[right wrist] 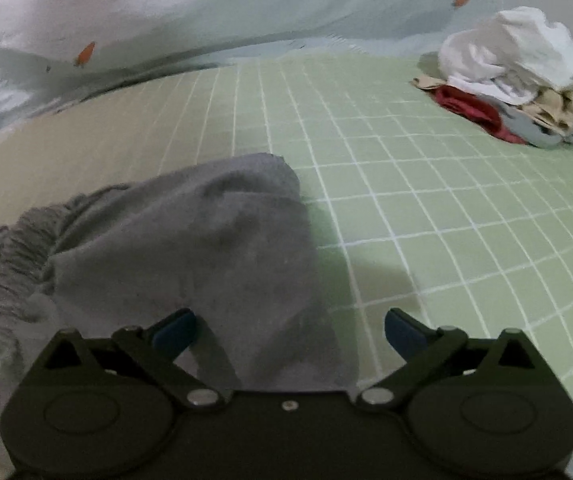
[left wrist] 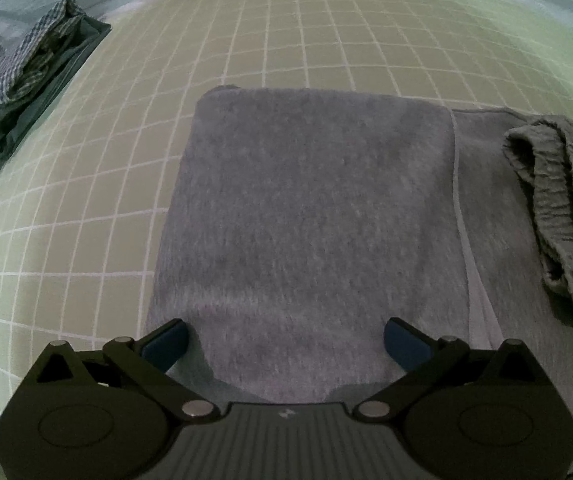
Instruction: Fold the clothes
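Note:
A grey garment [left wrist: 310, 216] lies folded flat on the green grid sheet [left wrist: 86, 220]. Its ribbed waistband [left wrist: 558, 208] is bunched at the right. My left gripper [left wrist: 285, 340] is open and empty, its blue-padded fingers spread over the garment's near edge. In the right wrist view the same grey garment [right wrist: 190, 248] shows its waistband end [right wrist: 18, 248] at the left. My right gripper [right wrist: 290, 330] is open and empty, over the garment's right edge.
A folded checked shirt on a dark green garment [left wrist: 26, 92] lies at the far left. A pile of white, red and beige clothes [right wrist: 514, 80] sits at the far right. A pale patterned quilt [right wrist: 166, 12] lines the far side of the bed.

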Demonstrator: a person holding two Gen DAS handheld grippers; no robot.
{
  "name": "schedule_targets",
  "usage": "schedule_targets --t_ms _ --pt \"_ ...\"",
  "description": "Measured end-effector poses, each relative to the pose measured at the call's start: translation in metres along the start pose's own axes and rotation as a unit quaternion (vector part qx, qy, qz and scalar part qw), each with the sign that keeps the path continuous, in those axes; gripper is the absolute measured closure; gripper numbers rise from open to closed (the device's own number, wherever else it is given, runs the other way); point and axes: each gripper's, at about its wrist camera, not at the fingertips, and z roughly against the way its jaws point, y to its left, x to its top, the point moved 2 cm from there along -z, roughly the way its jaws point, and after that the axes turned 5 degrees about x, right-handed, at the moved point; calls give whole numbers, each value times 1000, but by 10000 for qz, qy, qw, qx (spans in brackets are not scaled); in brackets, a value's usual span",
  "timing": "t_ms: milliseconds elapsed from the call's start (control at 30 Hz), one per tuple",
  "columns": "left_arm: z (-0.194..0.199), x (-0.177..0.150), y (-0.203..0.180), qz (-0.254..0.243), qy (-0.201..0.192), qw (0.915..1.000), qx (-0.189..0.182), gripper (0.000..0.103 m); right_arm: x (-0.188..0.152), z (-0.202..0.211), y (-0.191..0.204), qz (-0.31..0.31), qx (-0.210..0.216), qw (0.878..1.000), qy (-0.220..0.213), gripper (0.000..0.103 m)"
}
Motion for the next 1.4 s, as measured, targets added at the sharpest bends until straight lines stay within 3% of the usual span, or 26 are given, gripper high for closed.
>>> schedule_targets --t_ms 133,200,267,333,500,667,767,900,933,1000,1067,1133,1200,1233,1267,1333,1400 --pt "-3 0 1 22 -15 10000 71 0 4 -5 -2 -3 165 9997 174 17" --pt "-3 0 1 41 -22 9999 108 0 7 -5 -1 25 261 9994 225 31" --pt "-2 -2 1 73 -15 9999 118 0 10 -3 1 86 395 9988 287 69" --pt "-4 0 2 119 13 9999 115 0 12 0 5 39 540 9980 334 88" --pt "-4 1 4 126 41 9998 122 0 21 19 14 -319 804 9961 183 91" --pt "-4 6 8 -41 41 9999 152 0 43 50 43 -906 1497 9842 -271 91" --pt "-1 7 19 -82 -32 9998 152 0 56 56 81 -1129 2084 9707 -404 92" --pt "2 9 43 78 -75 9999 133 0 61 40 143 -1589 3007 9401 -233 92" --pt "1 9 49 117 -79 9998 137 0 59 30 162 -1531 3096 9383 -149 92" --pt "-3 8 60 157 -60 9997 172 0 53 11 199 -1389 3255 9353 18 91" --pt "-8 9 69 174 -13 9997 194 0 40 -18 225 -1242 3078 9427 328 88" --pt "-11 8 76 198 12 9997 164 0 24 -43 237 -1197 2748 9510 765 84" --pt "-10 8 80 210 -24 9997 84 0 19 -44 235 -1282 2730 9495 871 82" --pt "-8 9 80 206 -66 9998 41 0 16 -43 233 -1327 2729 9484 914 73" --pt "-7 10 79 195 -106 9998 6 0 19 -34 228 -1435 2801 9455 832 54" --pt "-2 14 77 168 -194 9996 -82 0 25 -14 217 -1664 2954 9386 642 32" --pt "5 18 72 169 -297 9992 -218 0 34 11 198 -1793 2983 9371 285 29"
